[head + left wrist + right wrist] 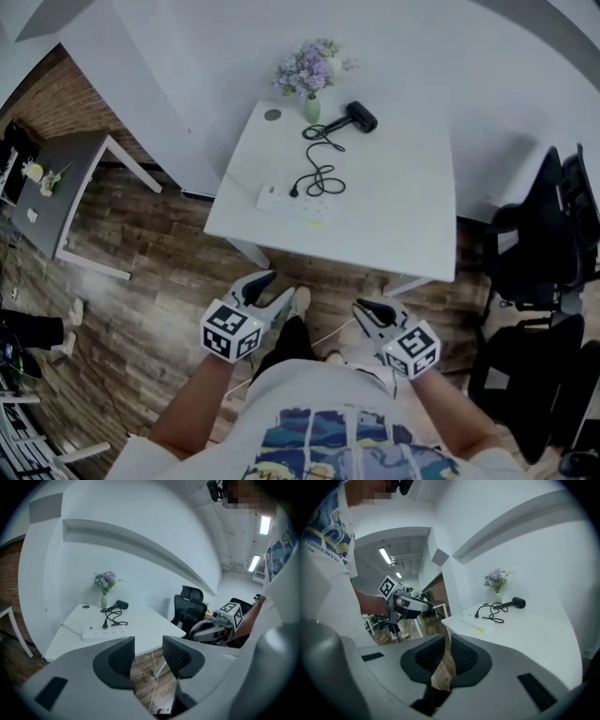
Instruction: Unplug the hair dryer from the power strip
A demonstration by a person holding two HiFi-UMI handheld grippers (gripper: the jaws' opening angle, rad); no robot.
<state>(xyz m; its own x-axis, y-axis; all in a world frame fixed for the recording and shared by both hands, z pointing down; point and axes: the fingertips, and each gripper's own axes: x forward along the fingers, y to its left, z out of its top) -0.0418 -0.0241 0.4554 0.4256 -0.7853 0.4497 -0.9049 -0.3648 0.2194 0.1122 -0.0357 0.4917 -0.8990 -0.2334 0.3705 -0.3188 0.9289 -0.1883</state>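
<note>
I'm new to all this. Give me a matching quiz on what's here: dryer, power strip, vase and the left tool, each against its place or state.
1 dryer
2 strip
3 vase
4 left tool

A white, by the table's near edge
B holds purple flowers
C jaws apart, nothing between
D black, lying beside the vase

Pairs: 1-D, 2-A, 3-B, 4-C
</note>
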